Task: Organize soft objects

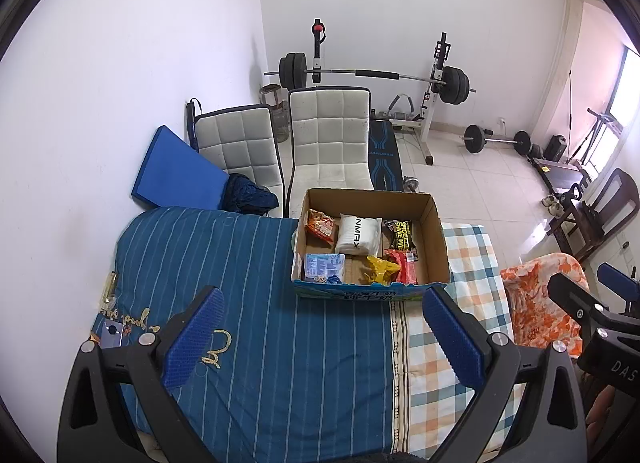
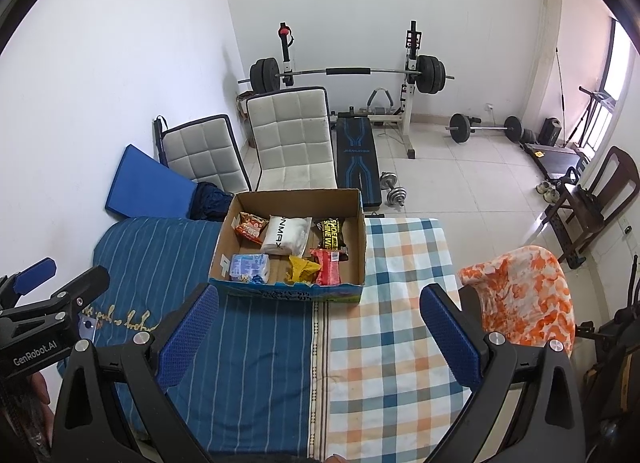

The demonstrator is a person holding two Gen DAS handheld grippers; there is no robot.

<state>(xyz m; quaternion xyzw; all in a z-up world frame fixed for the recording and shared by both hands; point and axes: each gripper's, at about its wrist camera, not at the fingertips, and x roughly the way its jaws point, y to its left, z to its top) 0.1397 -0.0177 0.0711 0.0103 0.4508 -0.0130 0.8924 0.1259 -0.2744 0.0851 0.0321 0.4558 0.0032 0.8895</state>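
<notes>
1. Left tongs (image 1: pixel 320 327) and right tongs (image 2: pixel 318 325) both gape wide, holding nothing, above the striped blue bed quilt (image 1: pixel 248 263)
2. Soft packets, like the white pillow pouch (image 2: pixel 286 235), lie in the open brown cardboard box (image 2: pixel 358 223) ahead
3. Risk: crowded, slippery wrappers may slide free or get pinched together

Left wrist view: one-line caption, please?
Open left tool hovers over the bed, facing a box of packets.

The box (image 1: pixel 368 295) front wall hides the lower edges of the blue packet (image 1: pixel 323 267) and yellow packet (image 1: pixel 380 269). Wall print is too small to read. The phone (image 1: pixel 112 334) is partly covered by the left hand-held gripper (image 1: pixel 324 337). The bed (image 1: pixel 280 343) is cut off at the bottom edge.
</notes>
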